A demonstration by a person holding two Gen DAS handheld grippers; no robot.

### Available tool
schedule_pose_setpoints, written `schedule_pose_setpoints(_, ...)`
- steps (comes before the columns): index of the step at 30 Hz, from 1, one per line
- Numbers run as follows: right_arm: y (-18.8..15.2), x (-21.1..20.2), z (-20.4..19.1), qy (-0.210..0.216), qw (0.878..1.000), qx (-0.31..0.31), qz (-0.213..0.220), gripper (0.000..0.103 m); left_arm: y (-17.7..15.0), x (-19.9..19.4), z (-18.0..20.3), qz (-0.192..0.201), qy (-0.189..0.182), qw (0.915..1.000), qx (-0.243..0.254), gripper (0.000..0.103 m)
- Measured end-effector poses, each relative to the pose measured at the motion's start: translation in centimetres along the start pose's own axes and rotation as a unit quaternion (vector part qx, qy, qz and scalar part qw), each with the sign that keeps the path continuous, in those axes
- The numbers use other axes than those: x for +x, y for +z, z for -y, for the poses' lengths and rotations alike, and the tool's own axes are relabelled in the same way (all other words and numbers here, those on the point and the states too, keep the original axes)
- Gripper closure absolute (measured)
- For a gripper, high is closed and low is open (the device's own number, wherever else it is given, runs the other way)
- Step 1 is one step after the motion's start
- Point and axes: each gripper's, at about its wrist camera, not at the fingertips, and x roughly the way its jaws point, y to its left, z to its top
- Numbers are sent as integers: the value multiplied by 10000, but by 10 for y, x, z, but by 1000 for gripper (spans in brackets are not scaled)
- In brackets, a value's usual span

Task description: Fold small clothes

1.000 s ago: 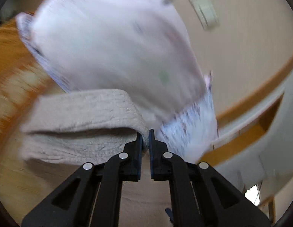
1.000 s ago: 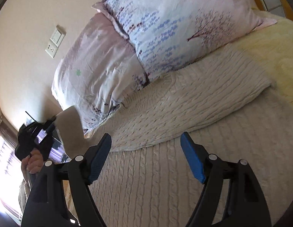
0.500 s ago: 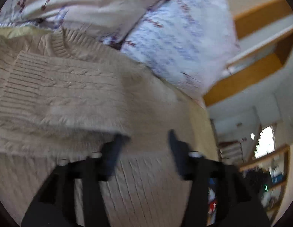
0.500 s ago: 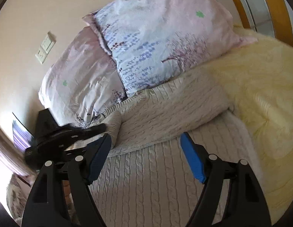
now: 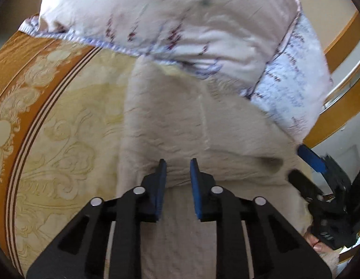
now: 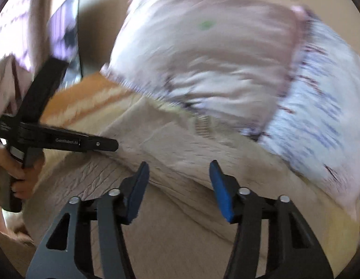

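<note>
- We are part way through folding the cream knitted sweater (image 5: pixel 180 125), which lies on the bed against the two patterned pillows (image 5: pixel 170 23), with the yellow bedspread (image 5: pixel 63 125) under it.
- One layer of the knit is already doubled over the body: the left wrist view shows a raised folded edge running across just in front of our left gripper (image 5: pixel 178 166). We judge this to be a first fold of a sleeve or a side, though the blur keeps us from saying which.
- Left to do, in our judgement: the other side, then folding the length in half and flattening the bundle. The sweater does not yet look like a compact rectangle.
- Our left gripper sits low over the fabric, pointing toward the pillows. Its blue pads (image 5: pixel 161 181) stand a narrow gap apart, at the folded edge; we cannot tell whether any knit is pinched between them.
- Our right gripper (image 6: pixel 178 169) is spread wide with nothing between its fingers, hovering close above the folded edge of the sweater (image 6: pixel 180 153) and aimed at the pillows (image 6: pixel 203 65).
- In the right wrist view the left gripper (image 6: pixel 105 144) reaches in from the left, level and low, near the sweater's far side; the two tools are side by side over the garment.
</note>
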Motion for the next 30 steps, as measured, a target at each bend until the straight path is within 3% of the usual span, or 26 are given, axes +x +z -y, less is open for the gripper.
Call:
schedule_pose_setpoints(9,8,76,-21,98,9981,-47,-610,57,-5,-2,-7,35,110,9999,99,87)
schedule_pose_setpoints(11,8,77,-18,46,9984,133,-540,91,-5,-2,-6,30,102,9999,67,87)
schedule_pose_setpoints(13,8,74,-5,130,9975,533,-450,96,-5,-2,-7,23,54,10000,21,87)
schedule_pose_setpoints(17,4,47,35,255,9877,1545,50,97,-6,-2,-8,18,7,10000,-43,87)
schedule_pose_setpoints(20,-15,3,81,245,9624,2620,680,97,-6,-3,-9,13,5,10000,-38,87)
schedule_pose_setpoints(24,-77,-58,141,-197,8989,4164,1350,97,-7,-3,-10,6,-47,10000,-75,87)
schedule_pose_setpoints(27,-131,-74,165,-707,8633,4866,1136,96,-7,-3,-11,-5,-128,9999,-77,86)
schedule_pose_setpoints(30,-161,-70,178,-822,8431,5281,585,91,-6,-6,-10,-37,-312,9995,-38,75)
